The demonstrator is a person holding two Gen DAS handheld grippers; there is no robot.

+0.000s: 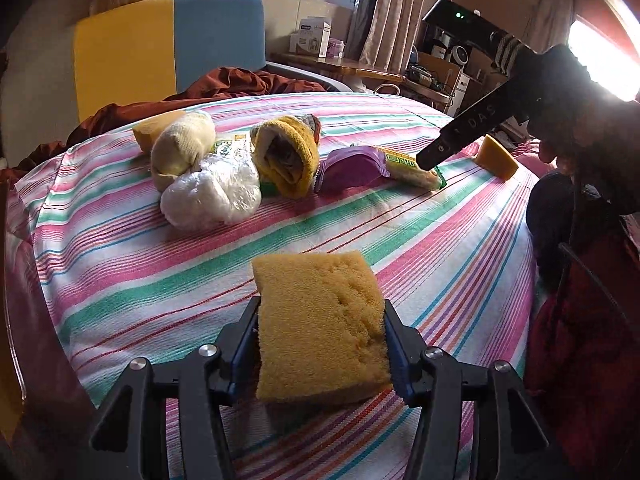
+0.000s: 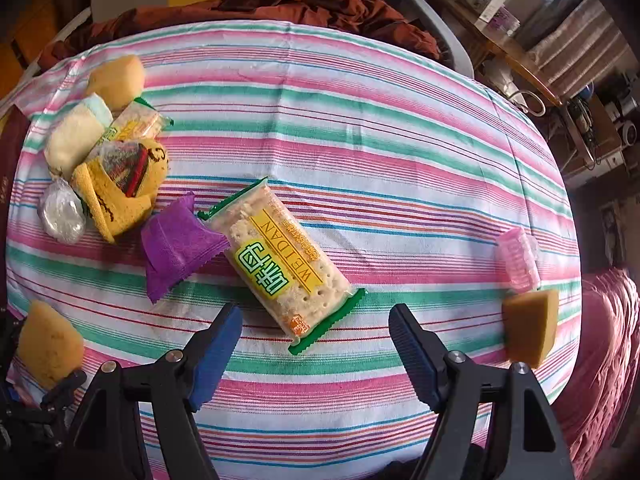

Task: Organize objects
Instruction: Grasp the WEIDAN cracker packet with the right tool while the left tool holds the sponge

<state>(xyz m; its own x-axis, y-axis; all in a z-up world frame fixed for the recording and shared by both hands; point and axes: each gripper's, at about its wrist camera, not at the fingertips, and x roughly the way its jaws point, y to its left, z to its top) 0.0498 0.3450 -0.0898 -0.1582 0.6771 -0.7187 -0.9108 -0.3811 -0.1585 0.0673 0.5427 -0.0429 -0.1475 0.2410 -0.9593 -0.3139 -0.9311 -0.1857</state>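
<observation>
My left gripper (image 1: 322, 326) is shut on a yellow sponge (image 1: 320, 320), held just above the striped cloth; the sponge also shows at the left edge of the right wrist view (image 2: 48, 344). My right gripper (image 2: 316, 332) is open and empty, hovering just above the near end of a cracker packet (image 2: 280, 260); it shows in the left wrist view (image 1: 430, 158) over that packet (image 1: 412, 170). A purple packet (image 2: 176, 244) lies beside the crackers. A pile of socks (image 2: 120, 188), a plastic-wrapped ball (image 2: 62, 212) and a second cracker packet (image 2: 136, 124) sits at the left.
The striped cloth (image 2: 360, 128) covers a round table. A yellow sponge wedge (image 2: 530, 328) and a pink roll (image 2: 516, 260) lie near its right edge. Another sponge (image 2: 116, 80) sits at the far left. A rust blanket (image 2: 300, 0) and a chair (image 1: 168, 52) lie behind.
</observation>
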